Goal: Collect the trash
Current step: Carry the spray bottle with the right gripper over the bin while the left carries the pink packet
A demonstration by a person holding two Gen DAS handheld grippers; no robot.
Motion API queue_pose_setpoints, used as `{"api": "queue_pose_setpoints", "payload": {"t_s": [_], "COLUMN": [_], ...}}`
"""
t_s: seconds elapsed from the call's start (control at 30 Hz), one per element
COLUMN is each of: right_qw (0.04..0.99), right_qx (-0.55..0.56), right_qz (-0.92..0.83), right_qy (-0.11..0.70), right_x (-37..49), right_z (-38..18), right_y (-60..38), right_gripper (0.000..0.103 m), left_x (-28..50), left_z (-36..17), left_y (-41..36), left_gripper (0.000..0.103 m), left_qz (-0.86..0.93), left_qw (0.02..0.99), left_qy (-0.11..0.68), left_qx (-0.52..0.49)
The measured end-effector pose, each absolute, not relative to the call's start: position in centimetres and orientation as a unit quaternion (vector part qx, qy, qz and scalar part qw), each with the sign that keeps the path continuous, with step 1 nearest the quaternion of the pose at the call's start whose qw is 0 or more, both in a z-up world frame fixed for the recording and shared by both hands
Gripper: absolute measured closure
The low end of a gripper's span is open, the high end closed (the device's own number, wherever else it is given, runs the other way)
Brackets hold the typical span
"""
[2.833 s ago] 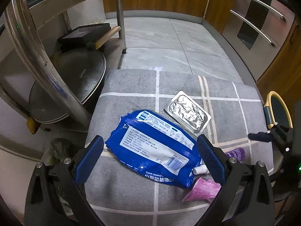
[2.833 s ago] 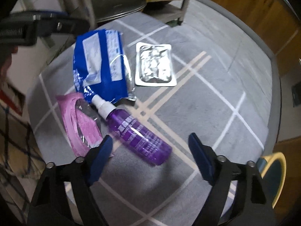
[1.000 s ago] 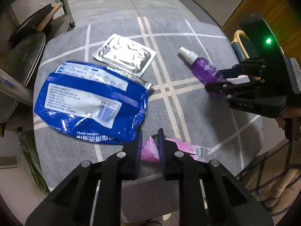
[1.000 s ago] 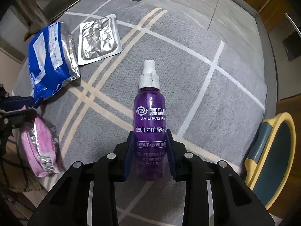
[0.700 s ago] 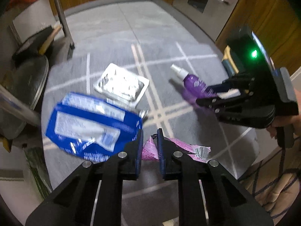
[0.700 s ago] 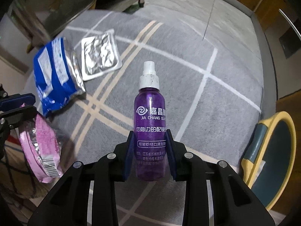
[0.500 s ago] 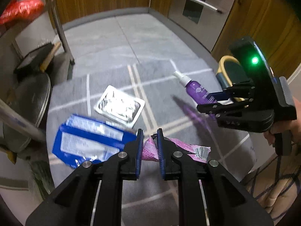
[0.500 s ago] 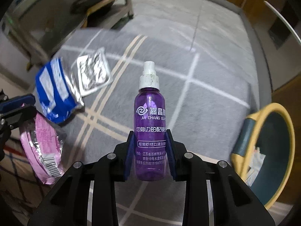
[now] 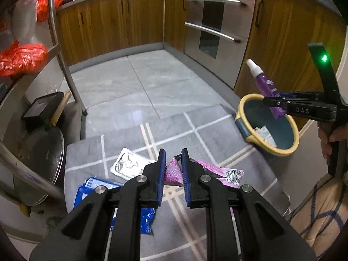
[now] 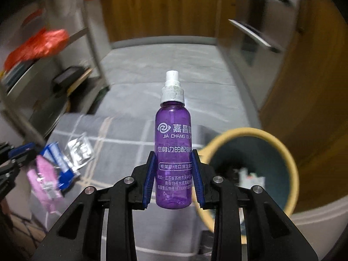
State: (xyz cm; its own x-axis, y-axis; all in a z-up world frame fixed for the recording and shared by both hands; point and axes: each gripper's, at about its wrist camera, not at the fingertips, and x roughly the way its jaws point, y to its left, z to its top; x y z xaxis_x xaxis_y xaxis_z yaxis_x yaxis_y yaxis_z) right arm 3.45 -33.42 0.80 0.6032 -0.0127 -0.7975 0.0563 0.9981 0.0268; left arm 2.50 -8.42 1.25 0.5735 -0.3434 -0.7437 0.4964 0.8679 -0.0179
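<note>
My left gripper (image 9: 173, 155) is shut on a pink wrapper (image 9: 174, 173) and holds it above the grey checked cloth (image 9: 206, 130). My right gripper (image 10: 174, 156) is shut on a purple spray bottle (image 10: 174, 143), held upright in the air beside the yellow-rimmed bin (image 10: 280, 152). In the left wrist view the right gripper (image 9: 269, 101) holds the bottle (image 9: 265, 87) over the bin (image 9: 245, 113). A blue wipes pack (image 9: 91, 187) and a silver foil tray (image 9: 128, 166) lie on the cloth.
The bin holds some white paper (image 9: 265, 134). A metal rack (image 9: 63, 65) with a pan lid (image 9: 43, 158), a black box (image 9: 43, 106) and red bags (image 9: 19, 58) stands at left. Wooden cabinets and an oven (image 9: 213, 32) are behind.
Both grippers have lifted and tilted up. The right gripper has carried the bottle right, to the bin. The left gripper has raised the pink wrapper off the cloth.
</note>
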Motion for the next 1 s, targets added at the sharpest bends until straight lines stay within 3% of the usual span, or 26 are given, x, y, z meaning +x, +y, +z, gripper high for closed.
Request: {"api": "queue_pose_setpoints", "payload": {"t_s": [0.5, 1.0], "right_qw": [0.845, 0.772], "right_qx": [0.163, 0.224], "right_qz": [-0.133, -0.146], "right_qy": [0.491, 0.576], "right_x": [2.7, 2.5], "right_z": [-3.6, -9.6], "right_y": [-45.9, -48.6], "right_gripper": [0.070, 0.070], "left_x": [4.6, 9.1], "left_z": [3.0, -1.5], "left_y": [-19.2, -30.9], "left_gripper": [0.089, 0.089], "left_qz": [-0.307, -0.321], "left_qw": [0.867, 0.837], "left_qy": [0.379, 0.424], "left_qx": [0.100, 0.126]}}
